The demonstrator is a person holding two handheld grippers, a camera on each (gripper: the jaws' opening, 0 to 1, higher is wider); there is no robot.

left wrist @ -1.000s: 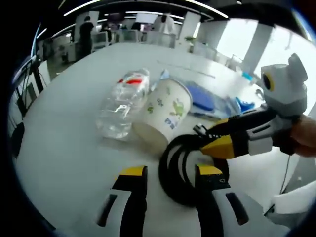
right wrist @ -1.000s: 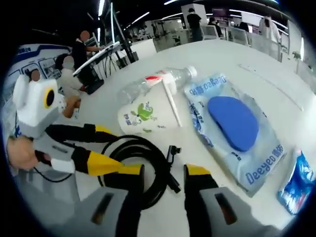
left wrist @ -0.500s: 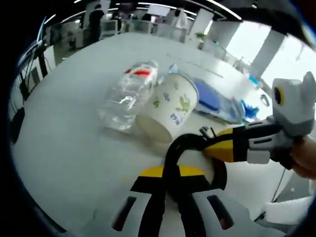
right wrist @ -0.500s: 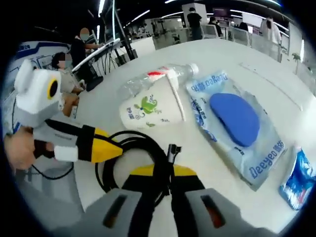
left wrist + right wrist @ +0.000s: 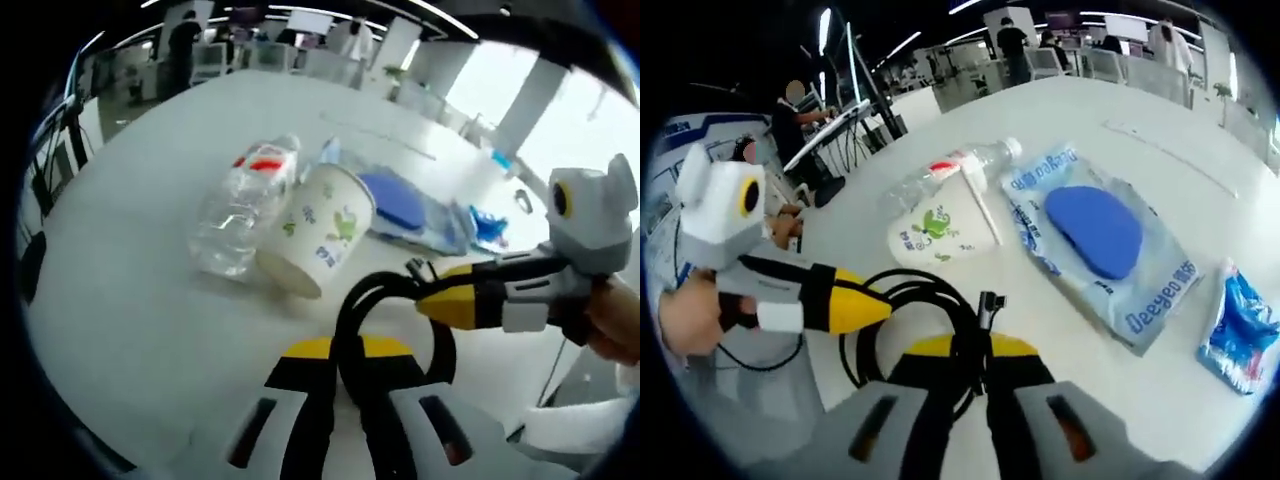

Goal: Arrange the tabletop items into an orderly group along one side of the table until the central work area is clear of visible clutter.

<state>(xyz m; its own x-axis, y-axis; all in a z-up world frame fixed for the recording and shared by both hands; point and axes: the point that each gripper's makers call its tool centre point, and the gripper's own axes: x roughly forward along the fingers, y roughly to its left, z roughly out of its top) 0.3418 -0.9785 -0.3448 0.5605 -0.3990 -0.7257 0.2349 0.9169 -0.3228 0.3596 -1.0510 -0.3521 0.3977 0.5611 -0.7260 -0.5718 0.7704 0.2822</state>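
A coiled black cable [image 5: 352, 305] lies on the white table [image 5: 130, 300]. My left gripper [image 5: 343, 352] is shut on the near side of the coil. My right gripper [image 5: 432, 305] comes in from the right and meets the same coil. In the right gripper view that gripper [image 5: 970, 350] is shut on the cable [image 5: 910, 300] beside its plug [image 5: 990, 305], with the left gripper [image 5: 875, 312] at the coil's left. Beyond the coil lie a printed paper cup [image 5: 315, 240] on its side and a clear plastic bottle [image 5: 240, 205], touching each other.
A clear pouch with a blue pad [image 5: 1100, 240] lies right of the cup, and a small blue packet [image 5: 1240, 330] sits further right. A thin white stick [image 5: 980, 205] rests against the cup. People and desks stand far behind the table.
Both grippers went from open, straddling the cable coil, to shut on it. Both views have since drawn back a little from the cup and bottle.
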